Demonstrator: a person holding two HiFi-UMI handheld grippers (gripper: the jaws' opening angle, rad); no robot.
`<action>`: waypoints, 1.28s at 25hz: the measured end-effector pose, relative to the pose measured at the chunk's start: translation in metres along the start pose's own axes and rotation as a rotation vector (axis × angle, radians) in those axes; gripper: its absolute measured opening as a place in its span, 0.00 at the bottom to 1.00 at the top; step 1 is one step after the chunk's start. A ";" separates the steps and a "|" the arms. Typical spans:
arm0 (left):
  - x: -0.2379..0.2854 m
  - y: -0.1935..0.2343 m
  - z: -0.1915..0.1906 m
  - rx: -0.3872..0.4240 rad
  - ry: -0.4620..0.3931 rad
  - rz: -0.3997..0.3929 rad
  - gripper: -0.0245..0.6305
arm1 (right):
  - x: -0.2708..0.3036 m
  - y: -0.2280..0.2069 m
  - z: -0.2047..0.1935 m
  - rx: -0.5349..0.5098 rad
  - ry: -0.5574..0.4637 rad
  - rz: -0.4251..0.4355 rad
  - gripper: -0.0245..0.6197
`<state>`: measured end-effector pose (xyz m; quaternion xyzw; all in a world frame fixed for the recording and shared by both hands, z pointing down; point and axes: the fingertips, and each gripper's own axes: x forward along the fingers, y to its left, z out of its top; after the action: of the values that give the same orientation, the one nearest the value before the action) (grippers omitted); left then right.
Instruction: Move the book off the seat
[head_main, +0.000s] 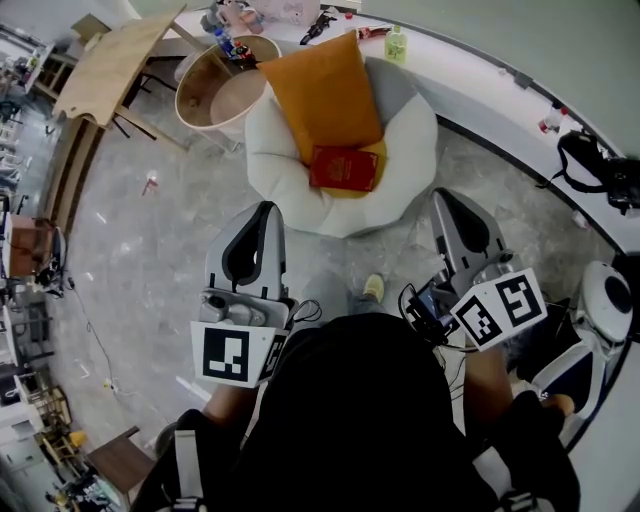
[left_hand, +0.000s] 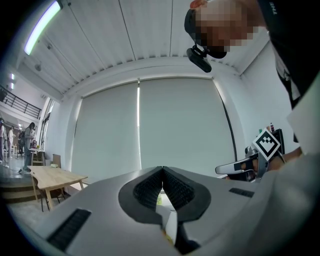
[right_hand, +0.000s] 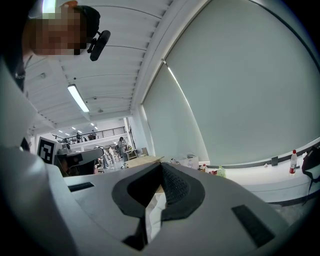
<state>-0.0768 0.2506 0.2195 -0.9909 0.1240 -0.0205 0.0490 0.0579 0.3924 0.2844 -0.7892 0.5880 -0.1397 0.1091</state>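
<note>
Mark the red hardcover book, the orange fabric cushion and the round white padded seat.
red hardcover book (head_main: 344, 167), head view, cover centre
orange fabric cushion (head_main: 322, 95), head view, its middle
round white padded seat (head_main: 290, 200), head view, bare front rim

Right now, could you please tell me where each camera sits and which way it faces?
Head view: on the person's head, looking steeply down at the red book and white seat; left gripper, right gripper and the person's head show.
Left gripper view: on the left gripper, tilted up at the window blind and ceiling; its shut jaws show.
Right gripper view: on the right gripper, tilted up likewise; its shut jaws show.
Shared: both gripper views catch the blind, and each the other gripper.
</note>
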 end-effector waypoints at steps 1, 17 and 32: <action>0.000 0.000 0.001 0.001 0.001 0.002 0.05 | 0.000 0.000 0.001 0.000 0.000 0.003 0.06; 0.001 -0.009 0.011 0.026 -0.017 -0.019 0.05 | -0.001 0.001 0.003 0.005 -0.025 0.010 0.06; 0.024 0.031 -0.004 0.005 -0.008 -0.016 0.05 | 0.045 -0.003 -0.002 0.001 0.009 0.001 0.06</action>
<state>-0.0609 0.2141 0.2207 -0.9918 0.1156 -0.0174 0.0517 0.0723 0.3503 0.2913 -0.7883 0.5886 -0.1434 0.1072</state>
